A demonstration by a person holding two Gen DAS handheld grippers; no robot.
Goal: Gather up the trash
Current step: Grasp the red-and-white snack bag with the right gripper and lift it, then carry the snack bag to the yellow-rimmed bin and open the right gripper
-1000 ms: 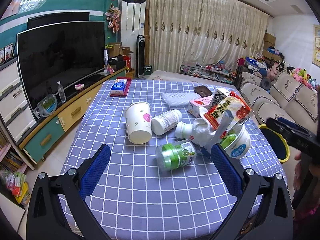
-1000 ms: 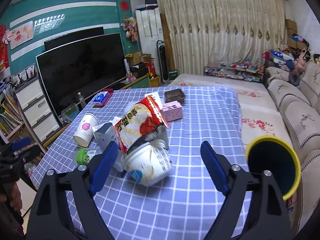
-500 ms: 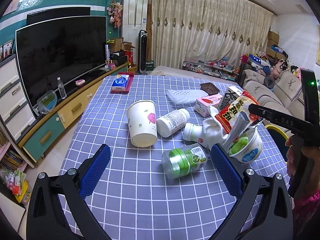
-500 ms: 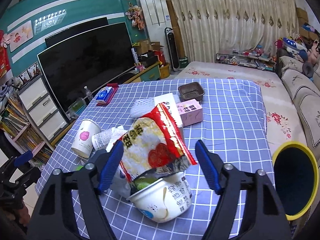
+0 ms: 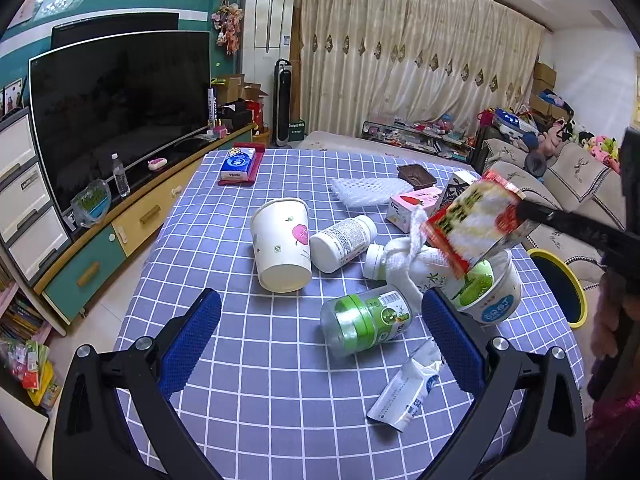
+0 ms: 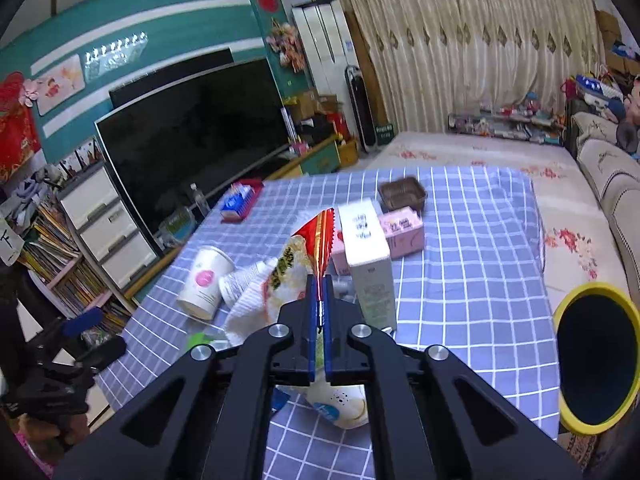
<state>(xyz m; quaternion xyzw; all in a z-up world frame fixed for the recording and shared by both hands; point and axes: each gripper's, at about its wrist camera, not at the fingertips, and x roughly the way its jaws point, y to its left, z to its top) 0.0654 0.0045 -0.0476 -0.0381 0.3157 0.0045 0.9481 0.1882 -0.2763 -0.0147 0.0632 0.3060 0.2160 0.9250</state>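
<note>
Trash lay scattered over the counter, which was covered in a blue checked cloth. One snack wrapper, red-edged with a pale printed middle, was off the surface above the pile: the right tongs were pressed together on its crimped edge, and it hung crumpled and tilted over one white plastic tub with a green lid. The left tongs were spread wide, with nothing between the blue pads, low over the near part of the counter.

Counted items on the counter:
- one paper cup, white with a pink mark, standing upside down;
- two white bottles lying on their sides, the labelled pill bottle and a smaller bottle partly under a white tissue;
- one clear jar with a green label, lying on its side;
- one flat white sachet nearest the camera;
- one pink carton, one tall white carton, one foam net sleeve, one brown tray.

One yellow-rimmed bin stood beside the counter's right edge.
</note>
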